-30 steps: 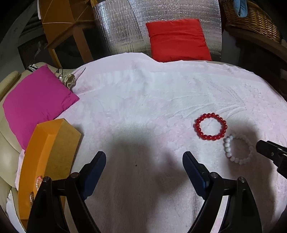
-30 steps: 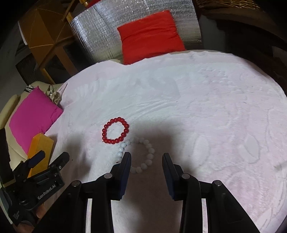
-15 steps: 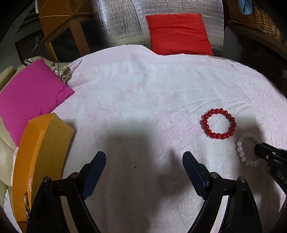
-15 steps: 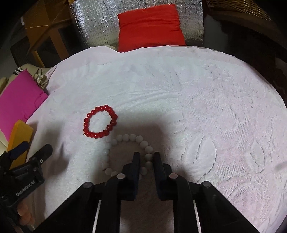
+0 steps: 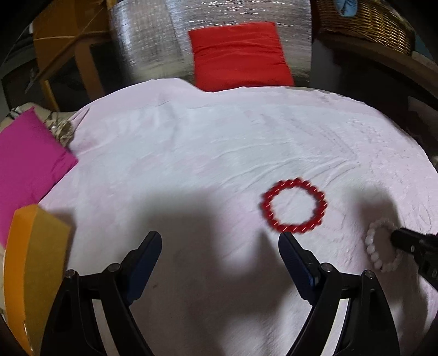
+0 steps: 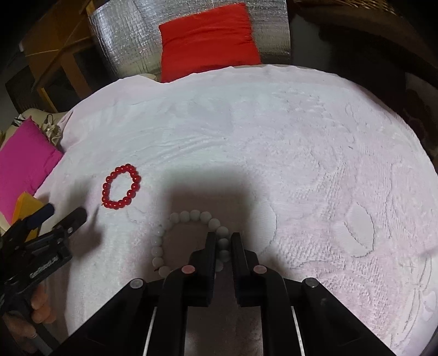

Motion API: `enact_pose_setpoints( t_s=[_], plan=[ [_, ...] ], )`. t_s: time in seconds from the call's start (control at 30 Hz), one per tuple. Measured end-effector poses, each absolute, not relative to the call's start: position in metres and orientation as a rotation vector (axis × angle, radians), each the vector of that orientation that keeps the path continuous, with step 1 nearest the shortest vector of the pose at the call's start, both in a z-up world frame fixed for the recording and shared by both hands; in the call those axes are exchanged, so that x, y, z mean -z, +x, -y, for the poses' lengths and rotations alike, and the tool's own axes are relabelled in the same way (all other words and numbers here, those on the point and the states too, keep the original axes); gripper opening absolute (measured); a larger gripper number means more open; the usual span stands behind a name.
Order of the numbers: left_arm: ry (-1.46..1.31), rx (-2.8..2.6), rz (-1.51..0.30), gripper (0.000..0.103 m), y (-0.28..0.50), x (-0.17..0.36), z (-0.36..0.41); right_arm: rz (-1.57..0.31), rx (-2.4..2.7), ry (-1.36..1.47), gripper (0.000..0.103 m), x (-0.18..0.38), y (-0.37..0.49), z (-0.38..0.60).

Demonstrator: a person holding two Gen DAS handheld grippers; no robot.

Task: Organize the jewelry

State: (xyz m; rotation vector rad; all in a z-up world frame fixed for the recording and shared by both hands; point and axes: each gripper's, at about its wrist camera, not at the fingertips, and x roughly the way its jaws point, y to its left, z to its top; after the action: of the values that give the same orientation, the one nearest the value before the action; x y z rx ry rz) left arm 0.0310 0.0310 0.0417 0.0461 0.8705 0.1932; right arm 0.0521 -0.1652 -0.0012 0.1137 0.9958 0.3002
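A white bead bracelet (image 6: 189, 216) lies on the pale pink cloth (image 6: 301, 164). My right gripper (image 6: 223, 241) is shut on its right side, beads pinched between the fingers; it also shows at the right edge of the left wrist view (image 5: 405, 241), on the white bracelet (image 5: 373, 246). A red bead bracelet (image 6: 121, 187) lies loose to the left, just ahead of my left gripper's right finger (image 5: 294, 209). My left gripper (image 5: 219, 246) is open and empty above the cloth; it also shows in the right wrist view (image 6: 65, 213).
An orange box (image 5: 32, 263) stands at the cloth's left edge. A magenta cushion (image 5: 27, 164) lies left, a red cushion (image 5: 238, 54) at the back against silver foil. A wicker basket (image 5: 369, 22) is back right.
My right gripper closed from open onto the white bracelet's right side. My left gripper drifted right toward the red bracelet, still open.
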Motion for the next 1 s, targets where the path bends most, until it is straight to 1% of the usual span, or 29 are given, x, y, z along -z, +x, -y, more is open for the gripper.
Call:
enact_pose_setpoints(
  t_s=[0.17, 0.33, 0.4, 0.43, 0.47, 0.5, 0.53, 0.63, 0.83, 1.0],
  plan=[
    [0.041, -0.146, -0.897, 0.087, 0.05, -0.034, -0.019, -1.009, -0.309, 0.132, 0.013, 0.003, 0.054, 0.168],
    [-0.024, -0.07, -0.909, 0.087, 0.061, -0.032, -0.017, -1.026, -0.303, 0.163, 0.014, 0.005, 0.057, 0.17],
    [-0.031, -0.045, -0.904, 0.08, 0.062, -0.031, -0.014, -1.029, -0.299, 0.171, 0.014, 0.005, 0.059, 0.17],
    [-0.04, -0.028, -0.898, 0.067, 0.061, -0.031, -0.014, -1.03, -0.298, 0.176, 0.014, 0.006, 0.06, 0.171],
    [-0.048, -0.007, -0.908, 0.049, 0.062, -0.03, -0.013, -1.031, -0.299, 0.18, 0.014, 0.006, 0.06, 0.171],
    [-0.053, 0.009, -0.927, 0.041, 0.062, -0.028, -0.012, -1.031, -0.299, 0.183, 0.014, 0.007, 0.061, 0.171],
    [-0.054, 0.013, -0.928, 0.038, 0.063, -0.027, -0.012, -1.031, -0.3, 0.187, 0.014, 0.007, 0.061, 0.171],
    [-0.05, 0.025, -0.927, 0.023, 0.057, -0.03, -0.013, -1.029, -0.301, 0.197, 0.014, 0.007, 0.062, 0.173],
    [-0.088, 0.073, -0.989, 0.012, 0.032, -0.031, -0.017, -1.03, -0.306, 0.211, 0.014, 0.008, 0.061, 0.178],
    [-0.123, 0.097, -1.023, 0.011, 0.014, -0.034, -0.025, -1.031, -0.32, 0.239, 0.014, 0.009, 0.062, 0.183]
  ],
)
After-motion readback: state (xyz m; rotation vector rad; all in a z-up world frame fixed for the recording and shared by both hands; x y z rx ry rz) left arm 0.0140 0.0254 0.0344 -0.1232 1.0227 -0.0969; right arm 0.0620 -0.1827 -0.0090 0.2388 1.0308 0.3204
